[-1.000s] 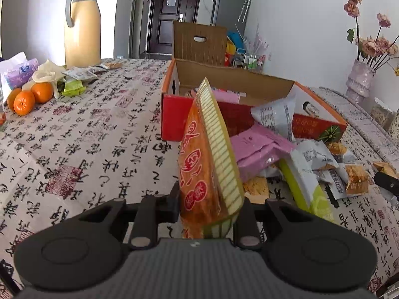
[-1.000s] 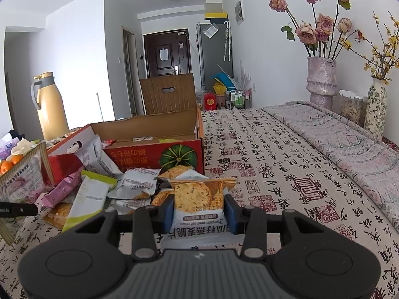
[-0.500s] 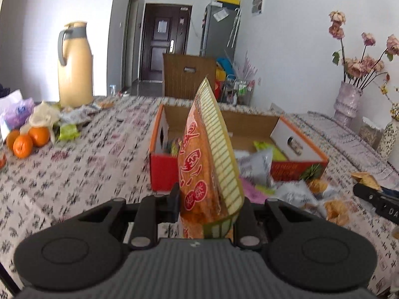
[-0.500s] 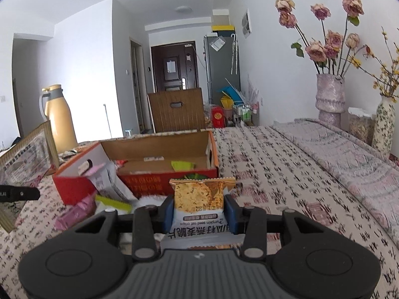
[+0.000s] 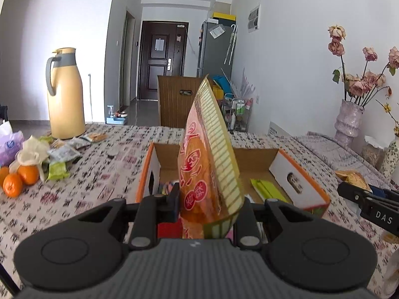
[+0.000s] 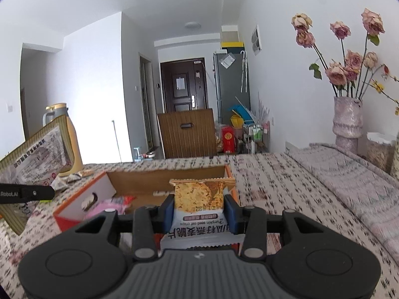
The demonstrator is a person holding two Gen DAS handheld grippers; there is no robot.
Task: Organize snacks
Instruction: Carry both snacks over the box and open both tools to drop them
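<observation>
The counter (image 5: 74, 194) is wearing a cloth with dark writing all over it, and it is lying under and ahead of both sets of fingers. The big open cardboard box (image 5: 296, 182) with orange and red sides is sitting on it just ahead of the fingers, a little below them. Some snack packs are lying inside the box, and a green one (image 5: 264, 186) is showing to the right of the left fingers.

The left gripper (image 5: 208, 205) is pinching a tall orange snack bag (image 5: 207, 164) with a striped yellow edge. The bag is standing up between the fingers and is leaning a bit to the right. The right gripper (image 6: 198, 210) is pinching a small white snack pack (image 6: 199, 209) with a picture of crisps on it. The pack is sitting flat between the blue finger pads (image 6: 168, 210), with its crinkly top edge pointing ahead toward the box.

Far to the left of the left fingers, a yellow jug (image 5: 64, 99) is standing on the counter. Nearer, on that same side, some small snack packs (image 5: 63, 153) and a few oranges (image 5: 20, 179) are lying together. Far to the right of the right fingers, a pink vase (image 6: 348, 122) with dry roses is standing by the wall
</observation>
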